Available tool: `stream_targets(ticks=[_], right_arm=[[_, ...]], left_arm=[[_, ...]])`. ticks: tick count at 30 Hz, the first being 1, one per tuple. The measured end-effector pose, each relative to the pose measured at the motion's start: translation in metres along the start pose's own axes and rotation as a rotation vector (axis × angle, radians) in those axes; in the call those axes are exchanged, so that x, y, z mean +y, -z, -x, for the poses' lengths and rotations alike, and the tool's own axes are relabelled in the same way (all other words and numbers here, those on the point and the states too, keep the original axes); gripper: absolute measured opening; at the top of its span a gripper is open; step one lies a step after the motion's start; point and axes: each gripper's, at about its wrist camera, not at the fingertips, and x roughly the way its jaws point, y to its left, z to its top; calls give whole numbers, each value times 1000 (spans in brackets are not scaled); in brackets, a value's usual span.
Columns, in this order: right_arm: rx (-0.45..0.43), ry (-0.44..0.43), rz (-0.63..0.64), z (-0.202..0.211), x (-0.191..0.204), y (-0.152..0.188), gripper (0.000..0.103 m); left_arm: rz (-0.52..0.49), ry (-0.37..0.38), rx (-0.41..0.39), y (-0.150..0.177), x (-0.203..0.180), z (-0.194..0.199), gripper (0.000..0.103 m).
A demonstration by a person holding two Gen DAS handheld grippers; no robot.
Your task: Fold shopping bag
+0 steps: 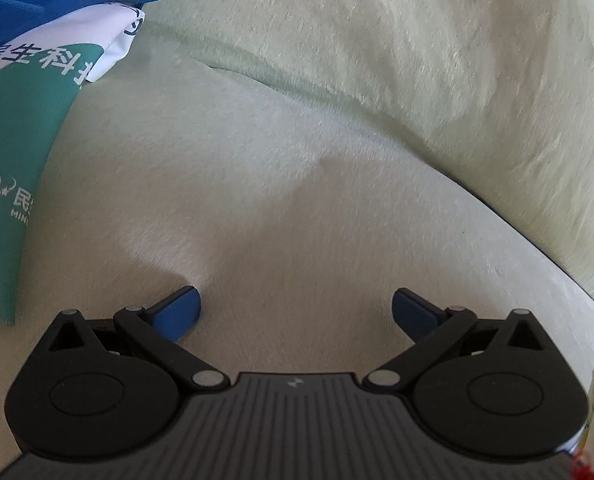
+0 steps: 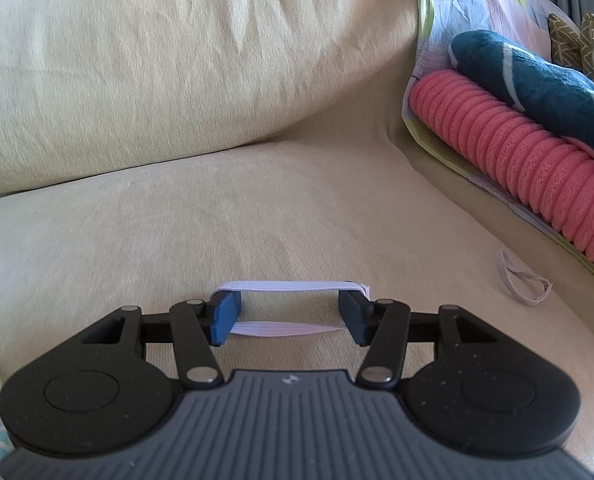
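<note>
Working on the pale sofa cushion (image 1: 297, 200), you have the shopping bag (image 1: 21, 128) lying at the far left of your left wrist view, apparently already folded into a soft, light, slippery bundle; grip it across a folded edge. Your left gripper (image 1: 296, 312) is spread and empty. Your right gripper (image 2: 289, 320) is spread inside a white elastic band (image 2: 289, 286), stretching it; a spare band (image 2: 521, 272) lies near.

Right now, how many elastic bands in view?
2. One band is stretched around the open right gripper's fingers; a loose band lies on the sofa to its right. Others may be hidden.
</note>
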Motion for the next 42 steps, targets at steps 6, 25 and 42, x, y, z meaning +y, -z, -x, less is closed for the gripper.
stream_targets(ticks=[6,25,42], right_arm=[[1,-1,0,-6,14,0,51],[1,0,2,-4,10,1,51],[1,2,3,-7,19,1,51]], left_arm=[[-53,-2,11,-14,-19,-17,103],[-21,4,15,-33,-29,-49,103],[-44,32,19,-31,-16,-51,103]])
